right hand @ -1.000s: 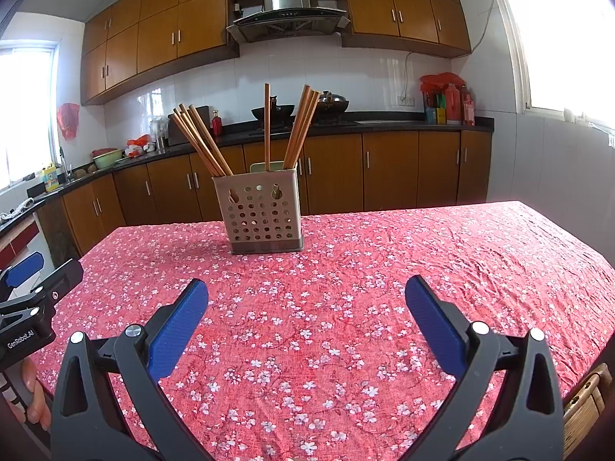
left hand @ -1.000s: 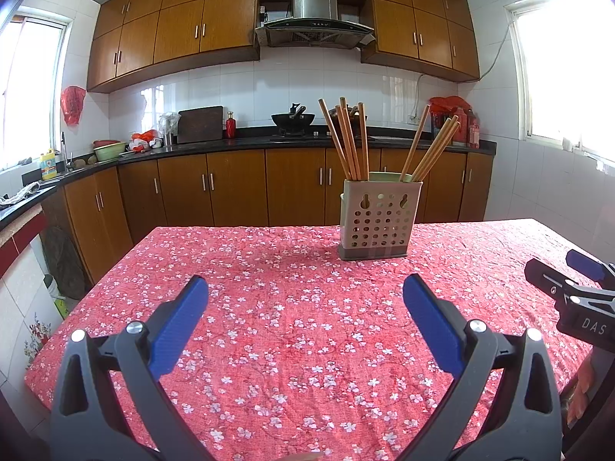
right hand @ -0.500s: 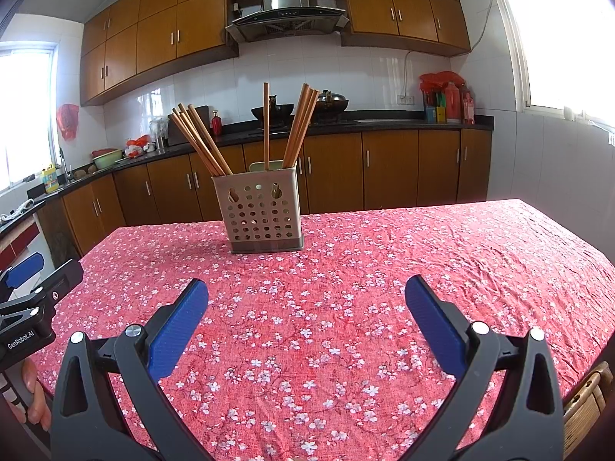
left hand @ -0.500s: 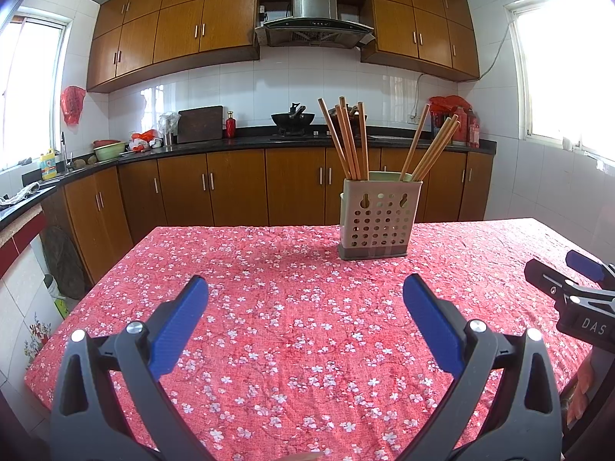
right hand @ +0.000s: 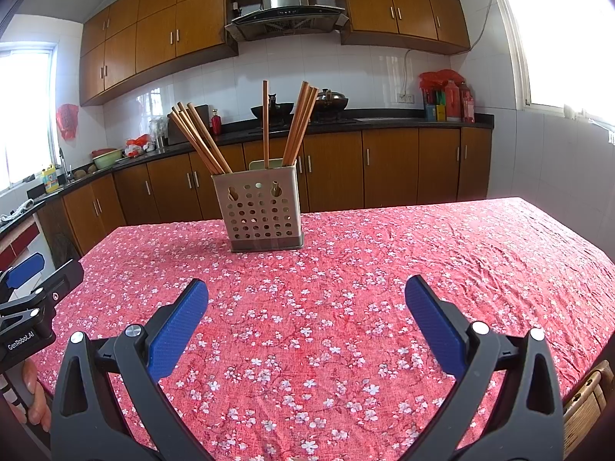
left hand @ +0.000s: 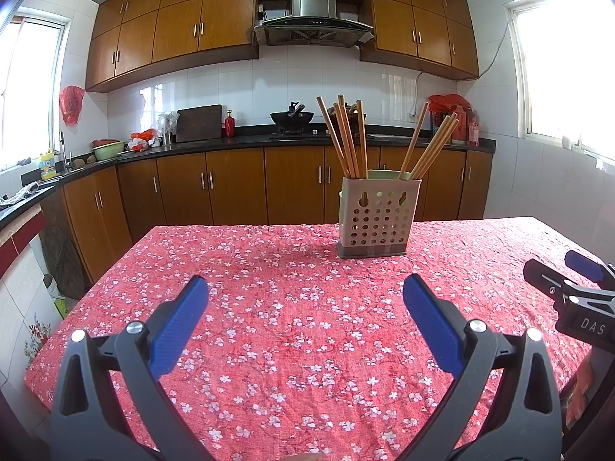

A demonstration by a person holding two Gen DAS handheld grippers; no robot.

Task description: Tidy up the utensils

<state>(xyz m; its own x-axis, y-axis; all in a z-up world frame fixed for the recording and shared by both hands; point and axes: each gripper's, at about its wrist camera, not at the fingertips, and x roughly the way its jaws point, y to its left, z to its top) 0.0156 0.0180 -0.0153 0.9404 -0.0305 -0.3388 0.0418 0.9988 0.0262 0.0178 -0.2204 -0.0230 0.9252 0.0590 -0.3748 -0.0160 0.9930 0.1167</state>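
Note:
A beige perforated utensil holder (left hand: 378,217) stands upright on the red floral tablecloth (left hand: 292,307), far centre-right; it also shows in the right wrist view (right hand: 263,209). Several wooden chopsticks (left hand: 348,136) lean in it in two bunches, and they also show in the right wrist view (right hand: 201,138). My left gripper (left hand: 305,303) is open and empty, held above the cloth short of the holder. My right gripper (right hand: 306,303) is open and empty too. Each gripper shows at the edge of the other's view: the right one (left hand: 572,292), the left one (right hand: 27,303).
Wooden kitchen cabinets (left hand: 230,188) and a black counter (left hand: 250,140) with a wok (left hand: 292,117) run behind the table. The table's far edge (left hand: 246,226) and left edge drop to the floor. A wicker chair (right hand: 588,403) is at the near right.

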